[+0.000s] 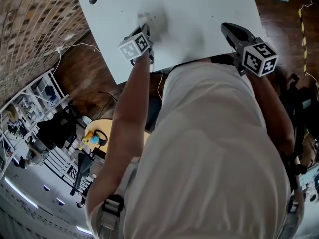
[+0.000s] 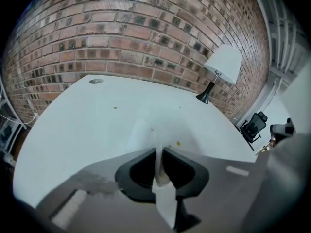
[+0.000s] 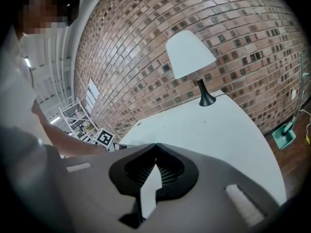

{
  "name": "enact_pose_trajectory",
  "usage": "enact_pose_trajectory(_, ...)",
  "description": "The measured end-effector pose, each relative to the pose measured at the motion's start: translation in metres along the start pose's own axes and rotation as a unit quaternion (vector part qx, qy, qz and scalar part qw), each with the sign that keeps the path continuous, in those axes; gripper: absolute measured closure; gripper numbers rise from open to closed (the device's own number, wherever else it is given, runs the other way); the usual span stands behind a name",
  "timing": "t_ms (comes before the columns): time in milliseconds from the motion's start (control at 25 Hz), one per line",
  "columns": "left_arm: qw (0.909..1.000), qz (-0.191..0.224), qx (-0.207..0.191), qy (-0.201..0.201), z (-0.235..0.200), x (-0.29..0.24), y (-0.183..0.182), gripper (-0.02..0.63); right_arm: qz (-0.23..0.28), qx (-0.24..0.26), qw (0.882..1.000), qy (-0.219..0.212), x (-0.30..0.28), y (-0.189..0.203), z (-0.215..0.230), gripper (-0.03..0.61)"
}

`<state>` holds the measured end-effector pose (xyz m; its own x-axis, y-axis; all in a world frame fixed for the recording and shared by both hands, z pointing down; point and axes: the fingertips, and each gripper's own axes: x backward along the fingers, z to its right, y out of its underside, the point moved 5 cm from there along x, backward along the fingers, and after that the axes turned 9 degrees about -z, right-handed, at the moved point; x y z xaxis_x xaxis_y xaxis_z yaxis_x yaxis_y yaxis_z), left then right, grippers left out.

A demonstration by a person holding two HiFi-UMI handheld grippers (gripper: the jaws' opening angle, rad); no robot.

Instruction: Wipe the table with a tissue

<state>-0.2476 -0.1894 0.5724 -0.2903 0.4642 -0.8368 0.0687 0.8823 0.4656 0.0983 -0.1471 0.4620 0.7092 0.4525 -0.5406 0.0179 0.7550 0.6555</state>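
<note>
- Tissue [image 2: 160, 178] is pinched between the jaws of the left gripper [image 2: 159, 152]. Its free end fans out onto the white table [image 2: 73, 125] just beyond the tips, and a short tail sticks out behind the pads.
- The grip is narrow and holds only a thin fold, so I judge that a hard drag could pull the sheet free. Steady, moderate pressure looks safer than a fast scrub.
- The left gripper points steeply down at the near-left part of the table. A lower angle would lay more of the tissue flat, so that paper rather than the hard jaw tips meets the surface.
- A small yellowish speck [image 2: 178, 142] lies just right of the tissue, and another speck [image 2: 115, 107] lies farther out to the left. A good pass would probably sweep over the near one first, then work outward in overlapping strokes.
- The lamp [image 2: 222, 67] stands at the far right edge in front of the brick wall [image 2: 146, 33]. Strokes toward that side should stop short of its base.
- The right gripper [image 3: 155, 147] has its jaws closed together with nothing between them. It hangs above the near-right edge of the table, well apart from the tissue, and is best left out of the wiping path.
</note>
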Motion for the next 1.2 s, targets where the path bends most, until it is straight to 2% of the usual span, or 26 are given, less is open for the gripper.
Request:
enact_pose_trajectory(120,0.9999,-0.002,-0.015,-0.006,0.001,-0.009,0.000,0.569,0.004,-0.006,1.000,0.007,0.005,0.001,0.005,0.571)
enact_pose_trajectory(240,0.9984,-0.010,-0.040,-0.039,0.007,-0.003,-0.003,0.569,0.006,-0.010,1.000,0.010,0.007,0.001,0.009,0.571)
enact_pose_trajectory(440,0.9873,-0.043,-0.131,-0.079,0.015,-0.012,-0.001,0.571,0.006,-0.011,1.000,0.007,0.002,-0.001,0.012,0.571)
enact_pose_trajectory(520,0.9769,-0.062,-0.185,-0.087,0.016,-0.015,0.002,0.571,0.007,-0.009,1.000,0.004,0.000,-0.003,0.010,0.571)
enact_pose_trajectory(600,0.9574,-0.089,-0.258,-0.095,0.018,-0.021,0.009,0.571,0.005,-0.009,1.000,0.002,-0.002,-0.003,0.008,0.571)
enact_pose_trajectory(640,0.9490,-0.101,-0.283,-0.096,0.019,-0.023,0.011,0.571,0.004,-0.009,1.000,0.002,-0.002,-0.003,0.008,0.571)
enact_pose_trajectory(680,0.9444,-0.110,-0.295,-0.094,0.020,-0.023,0.011,0.571,0.003,-0.009,1.000,0.001,-0.003,-0.003,0.008,0.571)
enact_pose_trajectory(880,0.9413,-0.138,-0.298,-0.077,0.027,-0.021,0.015,0.571,0.004,-0.010,1.000,0.001,-0.004,-0.004,0.008,0.571)
enact_pose_trajectory(960,0.9431,-0.143,-0.293,-0.065,0.030,-0.019,0.021,0.571,0.006,-0.012,1.000,0.002,-0.003,-0.003,0.008,0.571)
enact_pose_trajectory(1040,0.9531,-0.137,-0.265,-0.053,0.029,-0.016,0.022,0.571,0.005,-0.014,1.000,0.004,-0.003,-0.003,0.009,0.571)
enact_pose_trajectory(1120,0.9713,-0.121,-0.200,-0.043,0.027,-0.012,0.015,0.572,0.005,-0.016,1.000,0.006,-0.002,-0.002,0.011,0.571)
enact_pose_trajectory(1200,0.9831,-0.106,-0.144,-0.041,0.027,-0.009,0.009,0.572,0.008,-0.018,1.000,0.007,-0.001,-0.002,0.012,0.571)
